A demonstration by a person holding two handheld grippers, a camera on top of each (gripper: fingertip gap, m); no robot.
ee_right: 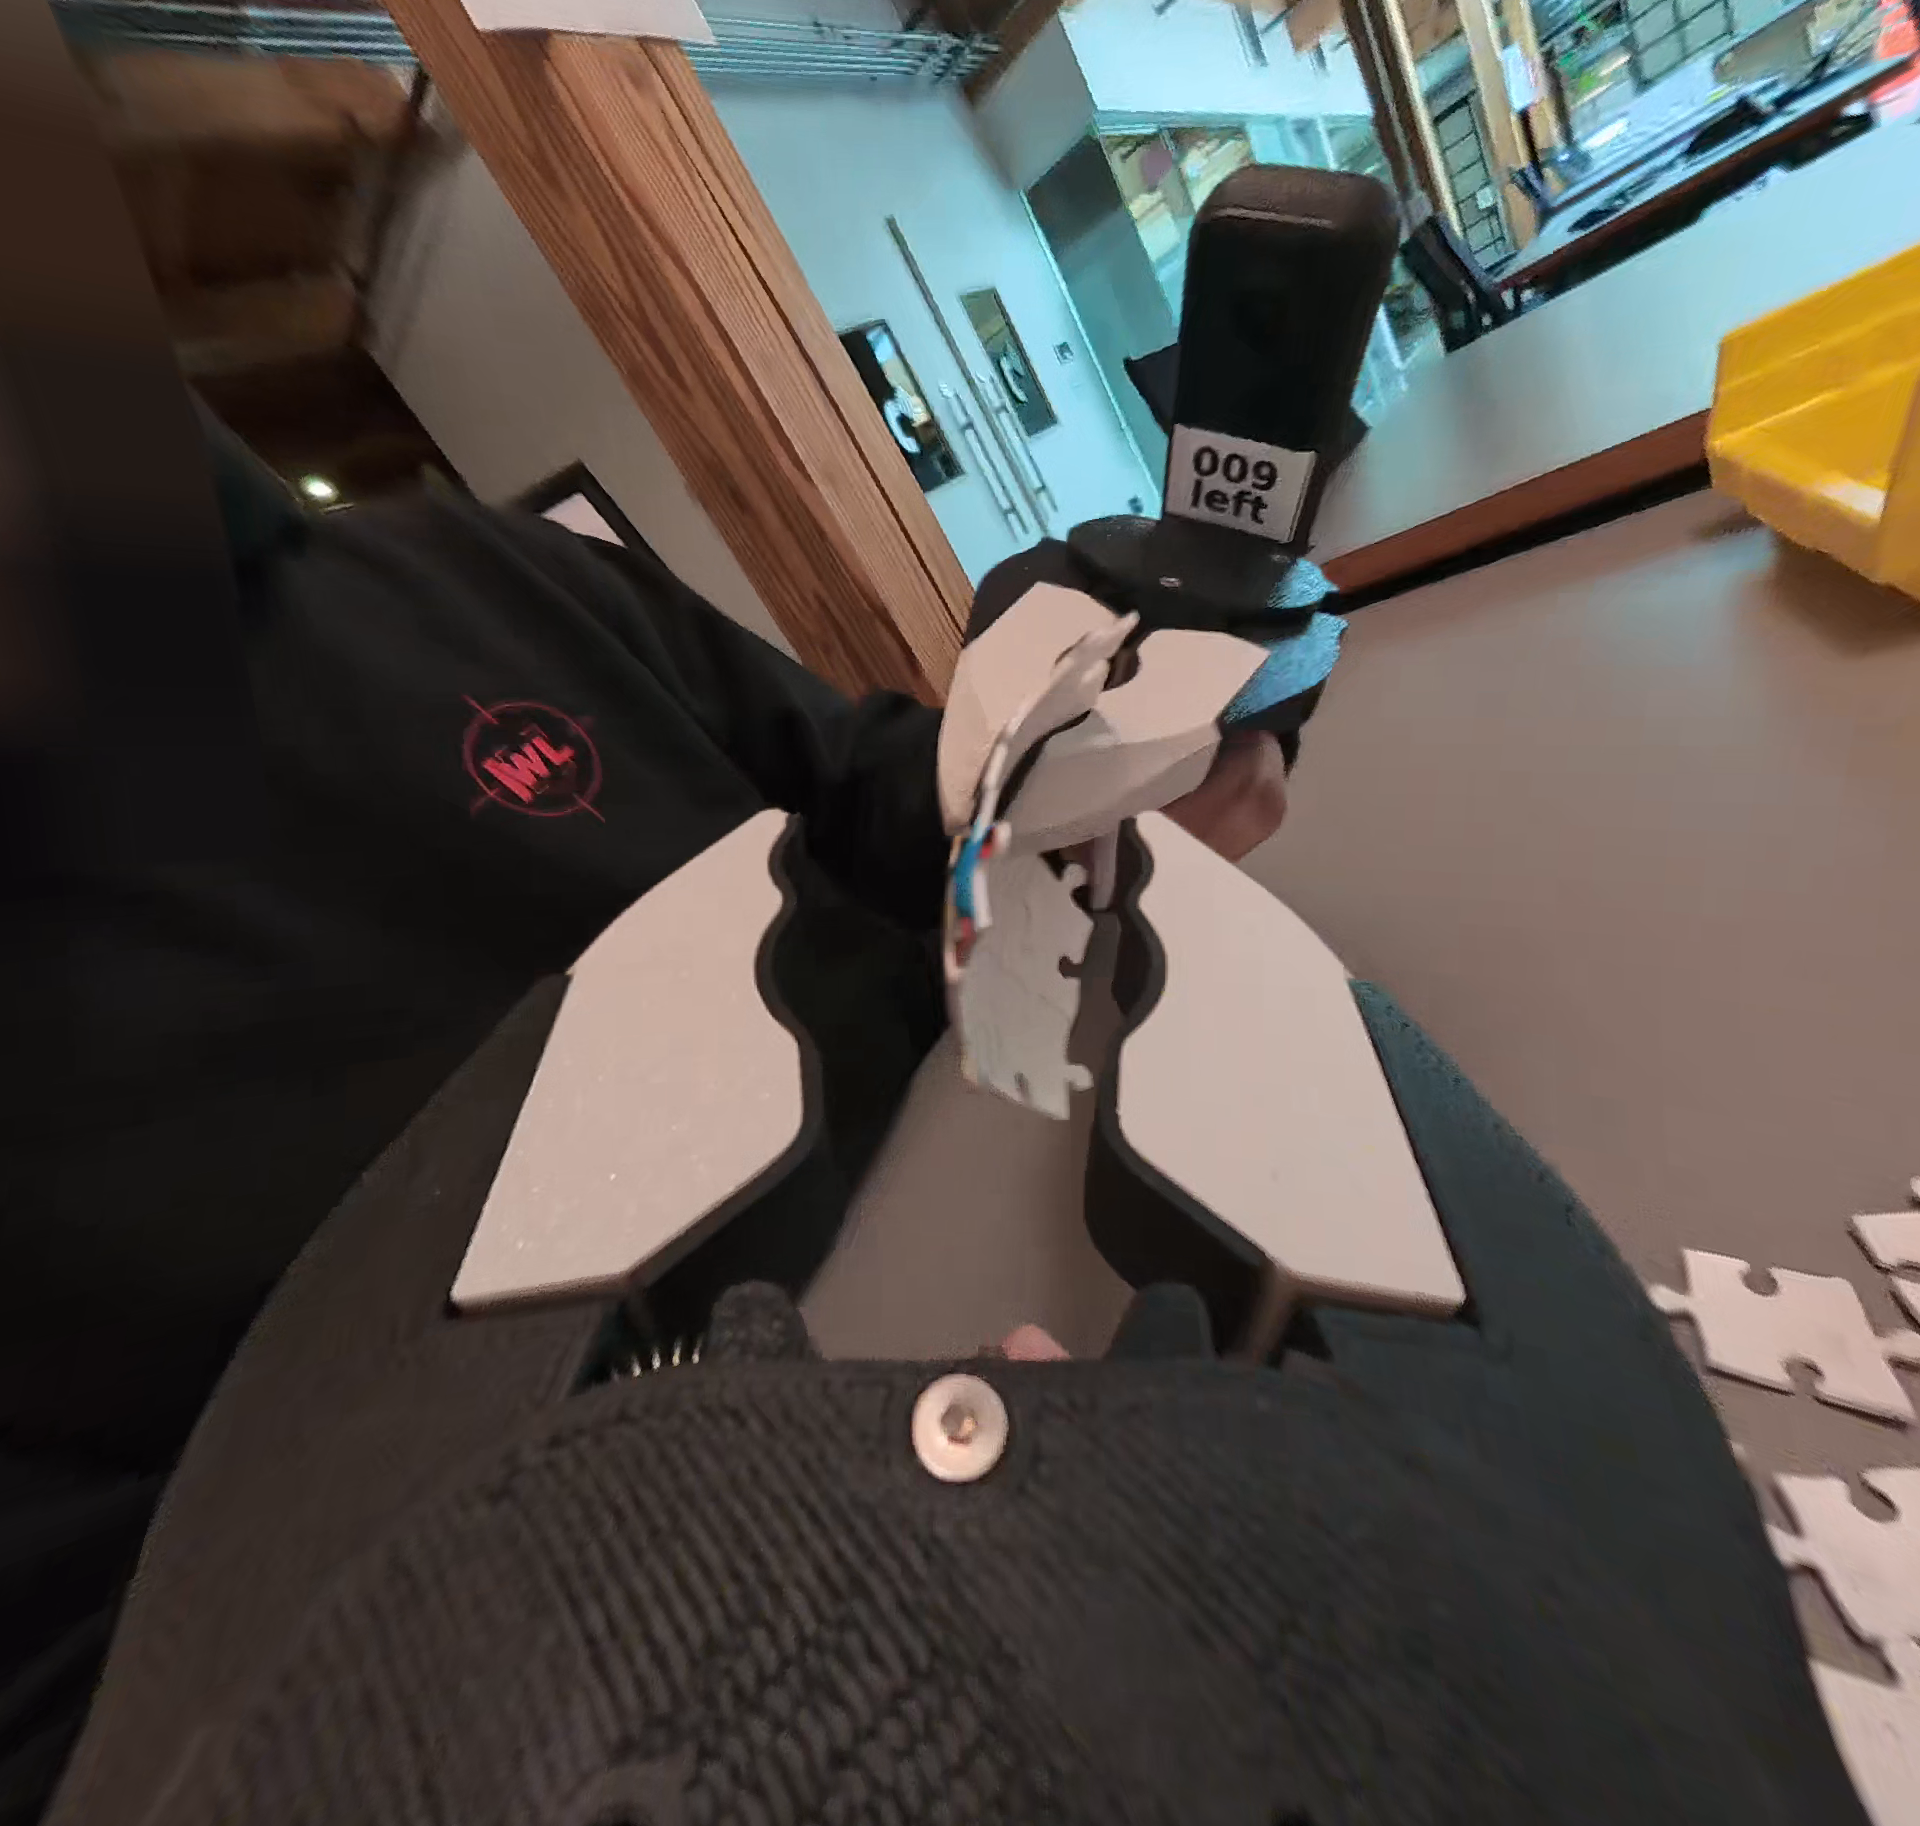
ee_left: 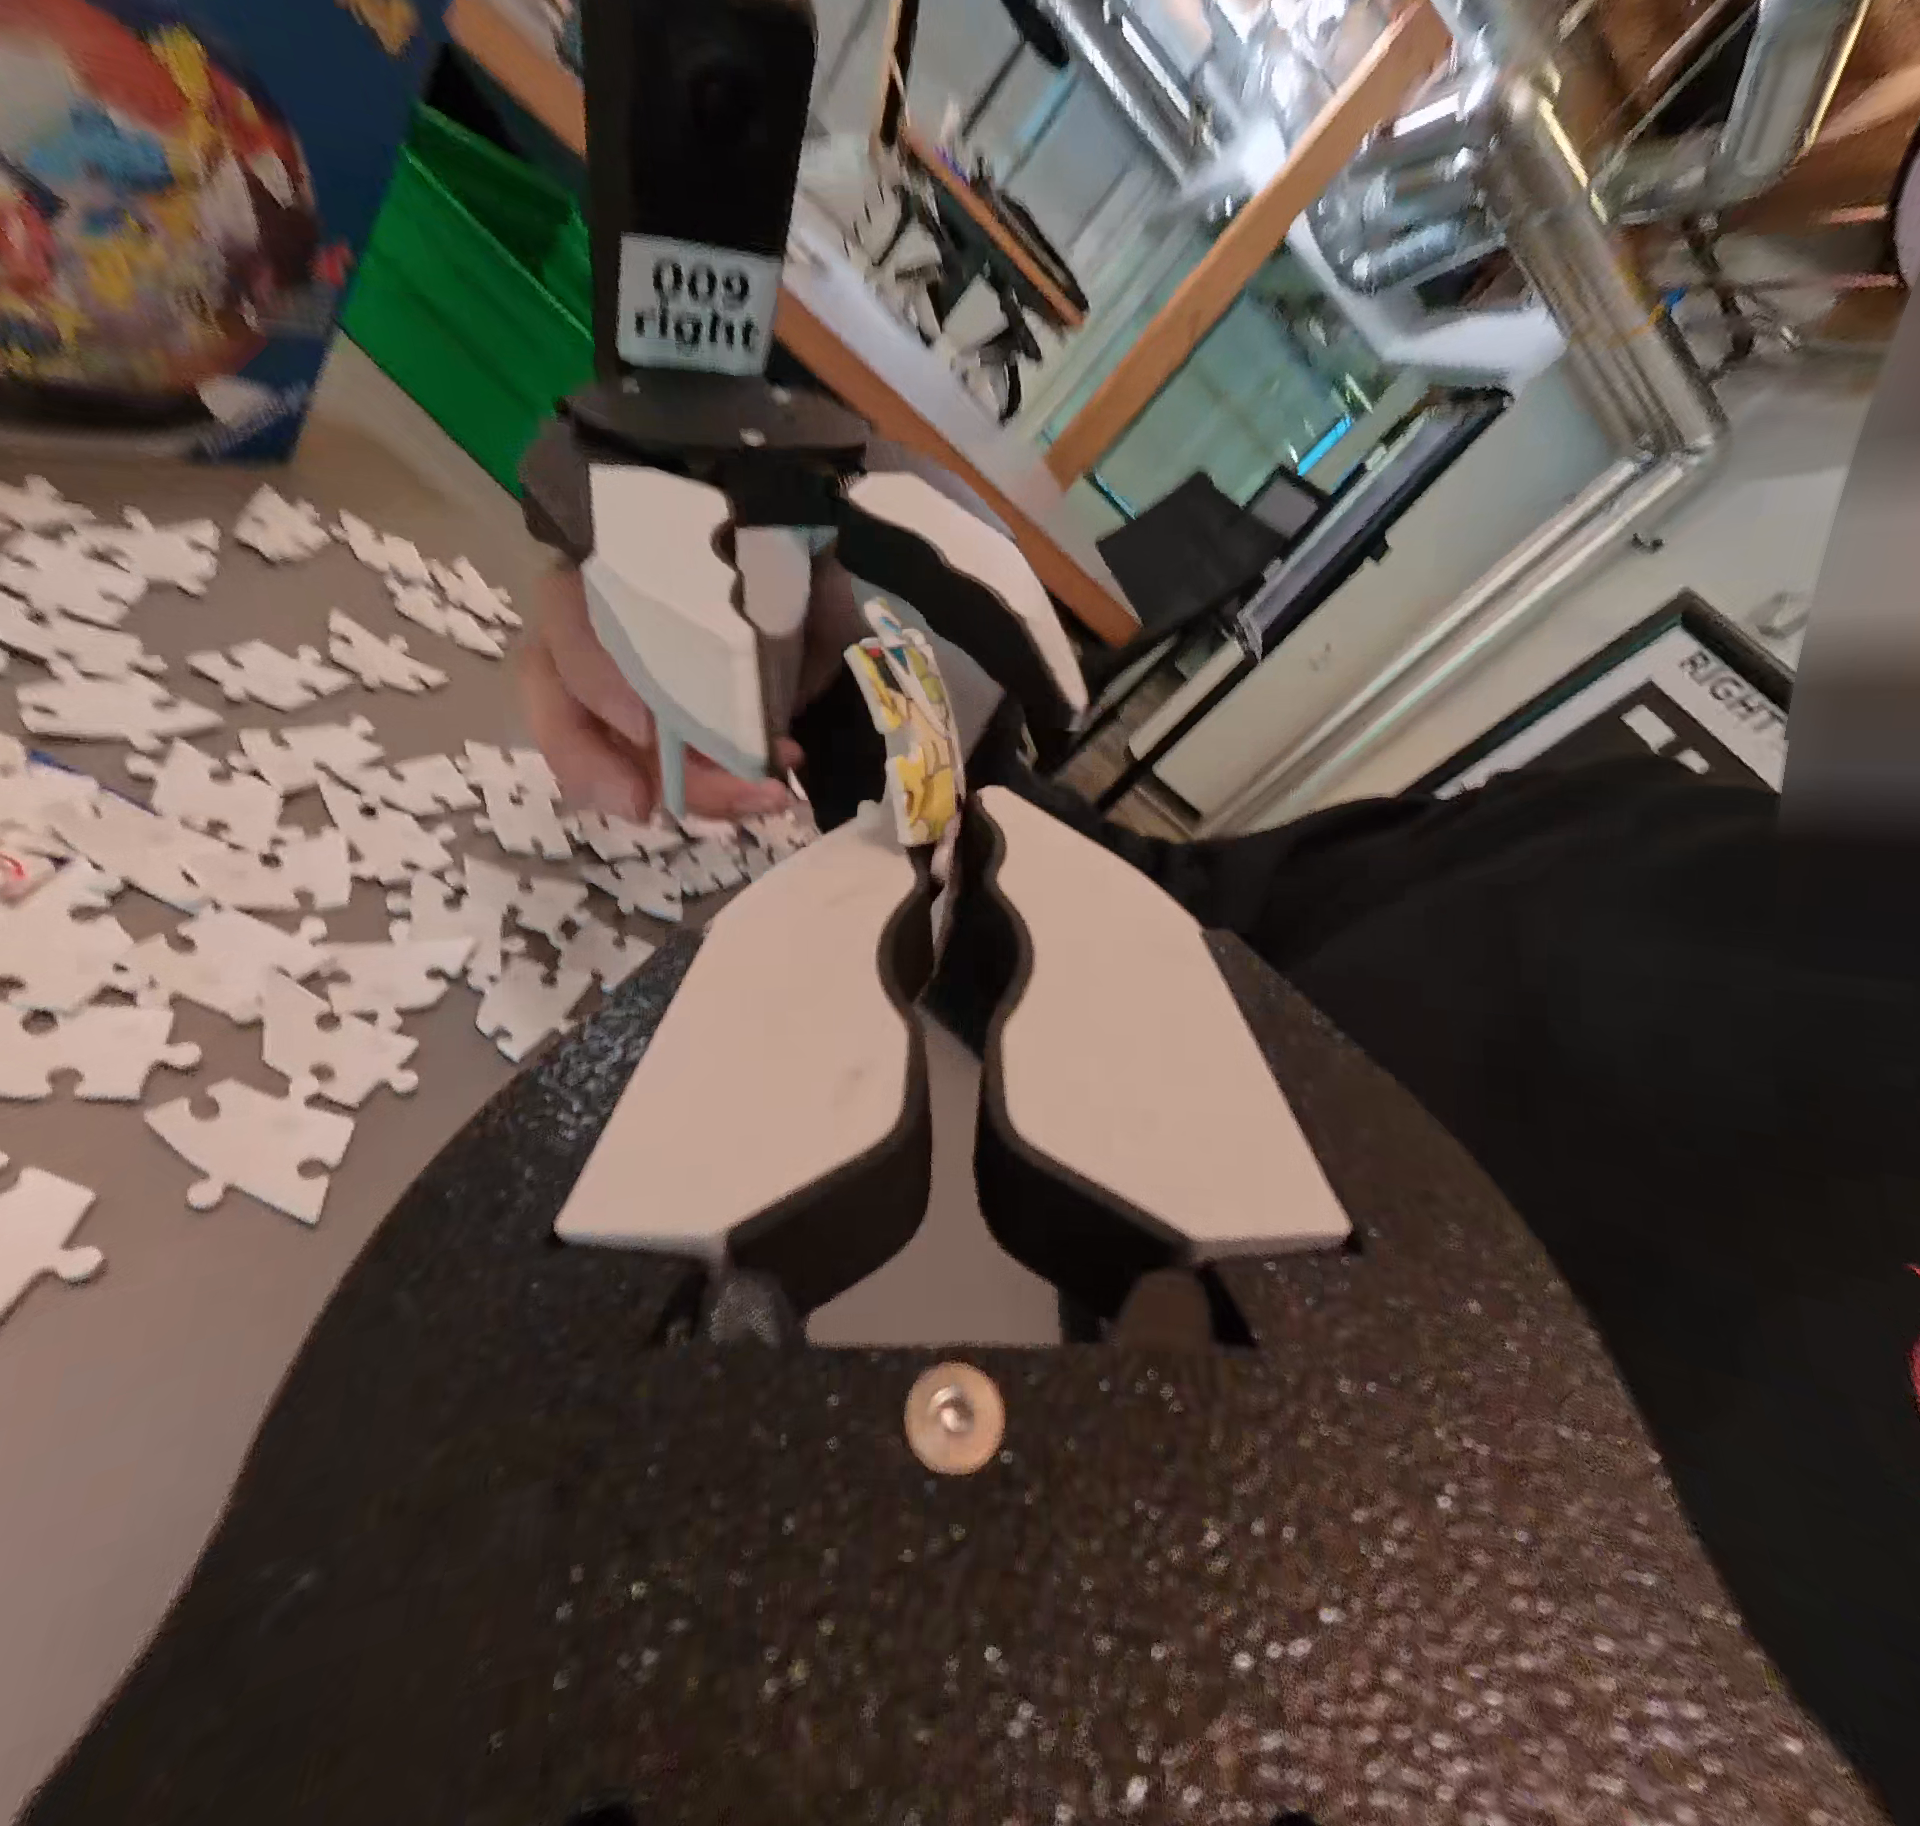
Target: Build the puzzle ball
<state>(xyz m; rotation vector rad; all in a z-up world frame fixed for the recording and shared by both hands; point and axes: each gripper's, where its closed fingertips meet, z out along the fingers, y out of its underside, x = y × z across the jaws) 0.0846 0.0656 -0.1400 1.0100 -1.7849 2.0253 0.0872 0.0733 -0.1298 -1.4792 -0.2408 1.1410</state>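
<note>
My left gripper [ee_left: 940, 820] is shut on a short curved strip of joined puzzle pieces [ee_left: 914, 737], printed in yellow, white and blue, and holds it up in the air. My right gripper [ee_right: 966, 836] is open, its jaws wide apart around the strip's white back [ee_right: 1023, 987], which lies close to the right-hand finger [ee_right: 1247, 1101]. The left gripper [ee_right: 997, 831] shows farther off in the right wrist view, clamped on the strip's top end. The right gripper [ee_left: 909, 732] shows in the left wrist view, held by a hand [ee_left: 592, 716].
Several loose white puzzle pieces [ee_left: 260, 841] lie face down on the grey table [ee_left: 62, 1464], and some show at the right [ee_right: 1808, 1340]. The puzzle box [ee_left: 156, 197] and a green bin [ee_left: 468, 301] stand behind. A yellow bin [ee_right: 1829, 426] stands far right. A black-sleeved arm [ee_right: 520, 737] is at the left. Only a small space, under 4 cm, lies between the two pairs of fingers.
</note>
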